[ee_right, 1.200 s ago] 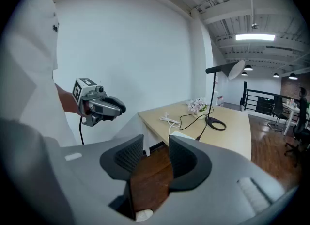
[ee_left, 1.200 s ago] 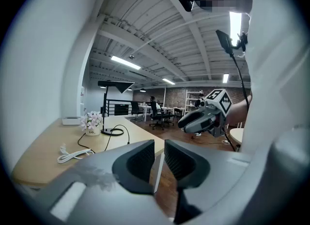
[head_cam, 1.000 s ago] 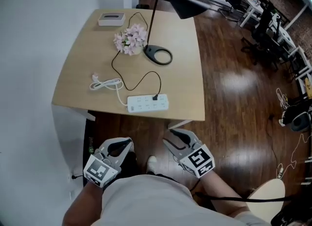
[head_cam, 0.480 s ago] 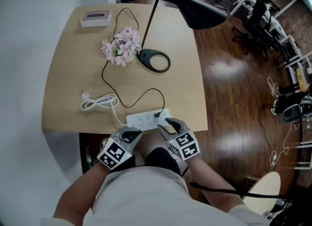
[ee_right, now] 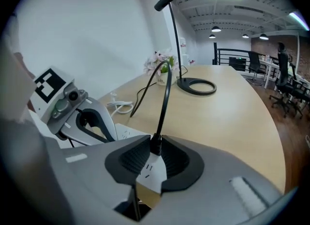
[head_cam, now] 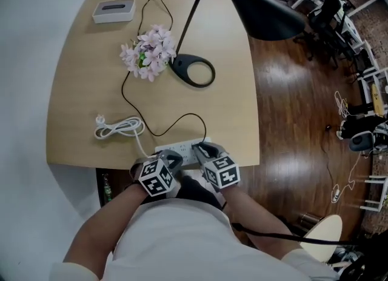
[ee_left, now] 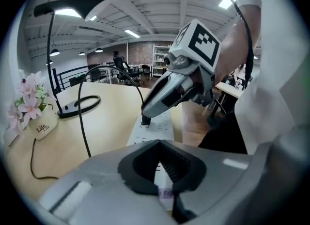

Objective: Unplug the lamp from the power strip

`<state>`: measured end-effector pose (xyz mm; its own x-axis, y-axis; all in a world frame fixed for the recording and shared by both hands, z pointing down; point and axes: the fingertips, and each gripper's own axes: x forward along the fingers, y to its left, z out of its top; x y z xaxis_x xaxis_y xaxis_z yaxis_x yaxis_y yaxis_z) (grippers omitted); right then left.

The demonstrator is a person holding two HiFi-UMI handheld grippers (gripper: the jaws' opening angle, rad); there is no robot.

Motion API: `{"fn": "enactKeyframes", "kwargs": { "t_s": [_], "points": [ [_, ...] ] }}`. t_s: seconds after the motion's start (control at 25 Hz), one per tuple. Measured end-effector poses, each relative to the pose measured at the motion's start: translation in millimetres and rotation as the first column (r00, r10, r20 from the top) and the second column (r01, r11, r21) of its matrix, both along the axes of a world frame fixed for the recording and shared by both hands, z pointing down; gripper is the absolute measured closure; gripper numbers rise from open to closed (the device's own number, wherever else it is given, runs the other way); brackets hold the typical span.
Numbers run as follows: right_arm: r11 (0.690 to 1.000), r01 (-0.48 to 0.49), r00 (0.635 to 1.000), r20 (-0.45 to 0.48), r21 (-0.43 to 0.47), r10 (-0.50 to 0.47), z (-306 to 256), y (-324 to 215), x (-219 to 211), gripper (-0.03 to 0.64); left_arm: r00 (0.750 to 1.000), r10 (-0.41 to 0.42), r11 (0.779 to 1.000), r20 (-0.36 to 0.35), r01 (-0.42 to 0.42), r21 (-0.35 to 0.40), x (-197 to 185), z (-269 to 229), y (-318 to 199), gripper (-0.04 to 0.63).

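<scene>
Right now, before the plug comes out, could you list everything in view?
table: 1, light wood, centre
lamp: 1, black, far side of table
flowers: 1 bunch, pink, left of lamp base
box: 1, white-grey, far left corner
power strip: 1, white, near edge
loose cable: 1, white, coiled left of strip
lamp cord: 1, black, from lamp to strip
lamp plug: 1, black, in the strip
office chairs: several, black, far right
left tool: 1, grey, shut, at strip's left end
right tool: 1, grey, jaws closing on the lamp plug

One lamp (head_cam: 267, 16), one power strip (head_cam: 177, 152), one bouquet (head_cam: 147, 56), one box (head_cam: 113, 11).
</scene>
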<state>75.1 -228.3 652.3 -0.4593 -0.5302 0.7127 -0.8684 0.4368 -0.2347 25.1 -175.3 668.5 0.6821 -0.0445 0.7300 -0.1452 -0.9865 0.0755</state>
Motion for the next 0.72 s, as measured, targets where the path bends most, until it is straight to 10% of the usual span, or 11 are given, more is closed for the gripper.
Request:
{"fn": "enactKeyframes", "kwargs": {
  "t_s": [0.72],
  "points": [
    [0.979,0.203,0.977,-0.067,0.013,-0.202,-9,-54,24,0.546,0.987,-0.12,0.982,0.106,0.133,-0.131,-3,22,-2,0.594]
  ]
}}
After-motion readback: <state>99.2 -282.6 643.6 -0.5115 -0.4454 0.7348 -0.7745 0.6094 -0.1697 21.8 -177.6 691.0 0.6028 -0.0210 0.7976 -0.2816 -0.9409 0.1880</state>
